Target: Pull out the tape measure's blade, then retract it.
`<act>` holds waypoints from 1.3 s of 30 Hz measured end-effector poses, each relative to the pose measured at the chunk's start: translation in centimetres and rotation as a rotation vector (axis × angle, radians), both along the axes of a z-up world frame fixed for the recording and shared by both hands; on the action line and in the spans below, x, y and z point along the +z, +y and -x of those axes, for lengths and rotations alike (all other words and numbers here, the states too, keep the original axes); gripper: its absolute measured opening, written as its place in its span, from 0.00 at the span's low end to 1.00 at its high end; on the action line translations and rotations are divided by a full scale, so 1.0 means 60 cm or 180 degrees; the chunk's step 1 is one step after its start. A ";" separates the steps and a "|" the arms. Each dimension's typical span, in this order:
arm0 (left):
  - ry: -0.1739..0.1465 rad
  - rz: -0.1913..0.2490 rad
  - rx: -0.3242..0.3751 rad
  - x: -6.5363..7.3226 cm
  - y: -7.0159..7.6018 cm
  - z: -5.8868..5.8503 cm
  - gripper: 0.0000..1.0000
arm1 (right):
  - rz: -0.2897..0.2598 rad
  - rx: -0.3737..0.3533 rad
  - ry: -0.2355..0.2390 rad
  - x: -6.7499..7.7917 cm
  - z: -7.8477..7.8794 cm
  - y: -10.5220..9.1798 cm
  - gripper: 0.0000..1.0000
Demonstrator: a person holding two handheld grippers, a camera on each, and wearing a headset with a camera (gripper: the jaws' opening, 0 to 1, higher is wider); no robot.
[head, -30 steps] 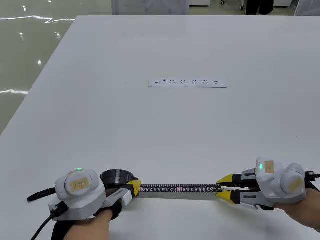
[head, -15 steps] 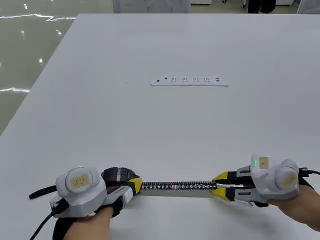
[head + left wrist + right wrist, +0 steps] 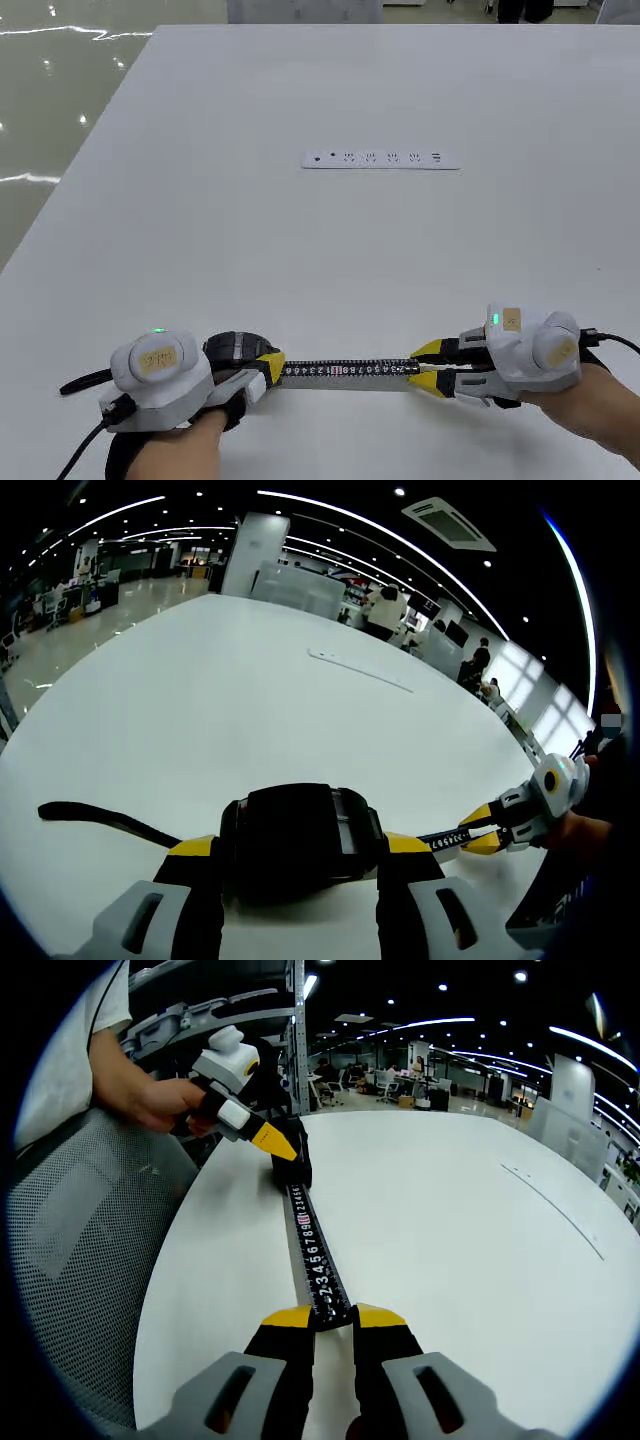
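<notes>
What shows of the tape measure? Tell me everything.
The tape measure has a black, plastic-looking case lying near the white table's front edge, clamped between the left gripper's jaws. Its dark blade, printed with pale numerals, is pulled out along the table to the right gripper, whose jaws pinch its free end. A black strap lies beside the case.

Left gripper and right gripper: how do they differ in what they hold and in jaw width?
The left gripper holds the black case; the right gripper pinches the end of the blade. The left gripper's jaws stand wide apart around the case; the right gripper's are nearly together on the thin blade. Both have yellow tips and face each other along the blade.
</notes>
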State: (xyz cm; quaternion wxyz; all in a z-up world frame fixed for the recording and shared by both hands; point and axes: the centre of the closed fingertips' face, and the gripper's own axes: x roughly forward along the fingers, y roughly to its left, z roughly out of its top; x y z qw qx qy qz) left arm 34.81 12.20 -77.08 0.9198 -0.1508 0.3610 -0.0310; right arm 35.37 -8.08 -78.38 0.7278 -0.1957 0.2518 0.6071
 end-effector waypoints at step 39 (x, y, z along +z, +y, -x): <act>-0.0008 0.0046 0.0014 0.000 0.000 -0.002 0.58 | -0.0138 0.0017 0.0179 -0.002 0.000 0.063 0.10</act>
